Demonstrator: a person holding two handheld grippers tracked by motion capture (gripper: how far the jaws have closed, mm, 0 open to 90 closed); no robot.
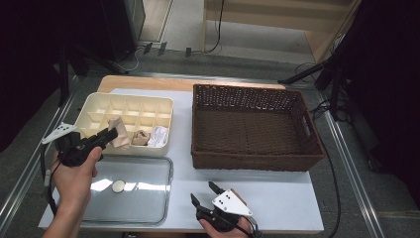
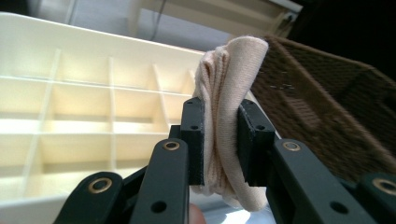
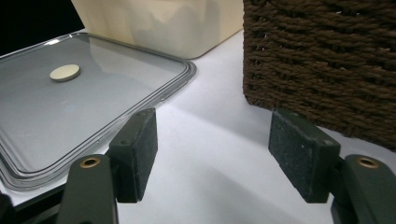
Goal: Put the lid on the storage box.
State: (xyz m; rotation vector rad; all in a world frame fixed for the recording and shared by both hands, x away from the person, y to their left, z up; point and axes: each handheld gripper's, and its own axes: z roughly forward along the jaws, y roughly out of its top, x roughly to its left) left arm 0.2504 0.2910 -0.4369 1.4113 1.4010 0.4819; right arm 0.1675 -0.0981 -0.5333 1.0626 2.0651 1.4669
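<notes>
While my left claw [image 1: 113, 133] hovers over the near edge of the cream divided tray [image 1: 94, 106], its pads are clamped on a folded beige cloth [image 2: 224, 121]. In the left gripper view the cloth stands upright between the two pads, bulging out above and below them, with the tray's open compartments at 10 o'clock behind it and the brown wicker basket [image 1: 252, 124] at 2 o'clock. In the high view the cloth sits at the claw's tip, over the tray's front row, left of centre. Two more bundles lie in front-row compartments to the right: a brownish one [image 1: 141, 137] and a white one [image 1: 158, 136].

My right claw [image 1: 204, 192] is at 6 o'clock on the white surface [image 1: 277, 198], its pads standing wide apart with nothing between them. In the right gripper view the surface lies bare between the pads; the clear lid [image 3: 93, 93], with a round pale disc [image 3: 65, 72] at its centre, is at 10 o'clock, and the basket wall at 1 o'clock.
</notes>
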